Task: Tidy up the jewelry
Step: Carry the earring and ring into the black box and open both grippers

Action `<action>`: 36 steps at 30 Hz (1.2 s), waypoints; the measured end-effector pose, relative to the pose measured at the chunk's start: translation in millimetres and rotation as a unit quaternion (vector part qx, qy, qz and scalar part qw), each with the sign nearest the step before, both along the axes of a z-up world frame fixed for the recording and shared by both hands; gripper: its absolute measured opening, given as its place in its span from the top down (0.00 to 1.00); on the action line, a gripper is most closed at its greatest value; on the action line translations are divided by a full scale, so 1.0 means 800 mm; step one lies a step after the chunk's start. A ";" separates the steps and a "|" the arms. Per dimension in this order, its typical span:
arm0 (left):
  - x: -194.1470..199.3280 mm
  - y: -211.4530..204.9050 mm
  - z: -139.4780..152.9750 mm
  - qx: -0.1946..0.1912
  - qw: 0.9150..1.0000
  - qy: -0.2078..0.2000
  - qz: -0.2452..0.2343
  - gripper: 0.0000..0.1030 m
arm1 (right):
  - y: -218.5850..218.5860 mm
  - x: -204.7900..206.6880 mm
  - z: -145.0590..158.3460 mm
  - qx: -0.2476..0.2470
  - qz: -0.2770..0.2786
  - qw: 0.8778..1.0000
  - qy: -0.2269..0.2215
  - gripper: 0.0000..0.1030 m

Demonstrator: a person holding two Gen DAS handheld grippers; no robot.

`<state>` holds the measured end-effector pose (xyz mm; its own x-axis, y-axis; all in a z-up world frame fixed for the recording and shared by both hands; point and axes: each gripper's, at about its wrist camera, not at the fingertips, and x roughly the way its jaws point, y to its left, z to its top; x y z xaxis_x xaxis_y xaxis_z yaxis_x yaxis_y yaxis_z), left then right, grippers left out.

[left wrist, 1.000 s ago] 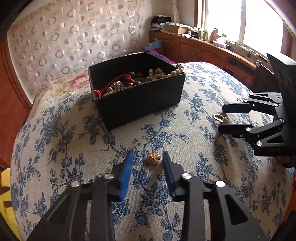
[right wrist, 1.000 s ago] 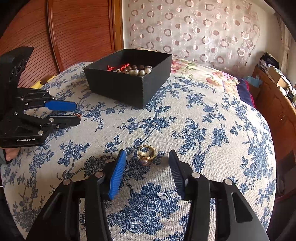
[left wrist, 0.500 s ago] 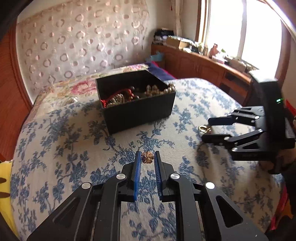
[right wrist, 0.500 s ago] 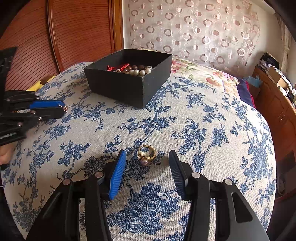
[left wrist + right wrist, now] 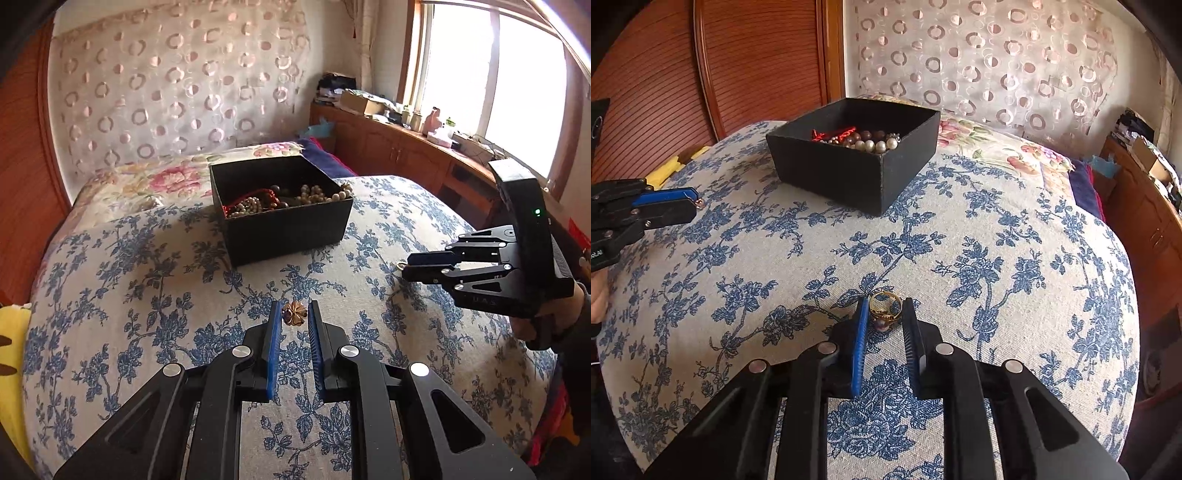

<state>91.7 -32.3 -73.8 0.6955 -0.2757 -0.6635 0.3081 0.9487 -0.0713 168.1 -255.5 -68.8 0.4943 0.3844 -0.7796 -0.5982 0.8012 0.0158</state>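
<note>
A black open box point(image 5: 288, 225) holding bead necklaces stands on the blue-flowered bed cover; it also shows in the right wrist view point(image 5: 857, 166). My left gripper point(image 5: 294, 314) is shut on a small gold flower-shaped piece point(image 5: 294, 313), held above the cover; it shows at the left of the right wrist view point(image 5: 696, 203). My right gripper point(image 5: 885, 314) has closed around a gold ring with a dark pearl point(image 5: 884, 312) that lies on the cover. The right gripper appears at the right of the left wrist view point(image 5: 410, 267).
The bed cover point(image 5: 997, 240) slopes away at its edges. A floral pillow point(image 5: 155, 181) and patterned headboard lie beyond the box. A wooden cabinet point(image 5: 399, 151) with clutter runs under the window. A wooden wardrobe point(image 5: 738, 66) stands at left.
My left gripper closed on the gold flower piece and lifted it. My right gripper's fingers closed in around the gold ring.
</note>
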 end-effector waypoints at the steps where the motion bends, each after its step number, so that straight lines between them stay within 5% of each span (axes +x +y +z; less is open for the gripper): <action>1: 0.001 0.000 0.001 0.000 1.000 -0.001 0.000 0.87 | 0.001 -0.001 0.001 0.000 0.000 1.000 -0.002 0.80; 19: 0.056 0.023 0.042 0.004 0.999 -0.029 0.024 0.87 | 0.059 0.054 0.099 0.055 0.058 0.994 -0.070 0.80; 32: 0.123 0.019 0.056 0.025 0.999 -0.029 0.029 0.87 | 0.089 0.139 0.083 0.065 0.050 0.995 -0.049 0.78; 34: 0.134 0.017 0.054 0.024 0.999 -0.024 0.023 0.87 | 0.089 0.142 0.081 0.061 0.044 0.996 -0.049 0.58; 36: 0.142 0.013 0.052 0.023 0.999 -0.021 0.019 0.87 | 0.088 0.141 0.083 0.060 0.046 0.996 -0.055 0.53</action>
<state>205.5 -21.6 -32.2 0.7327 -0.2186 -0.6445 0.2734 0.9618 -0.0155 280.6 -185.4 -2.3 0.5334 0.5181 -0.6686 -0.6716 0.7399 0.0375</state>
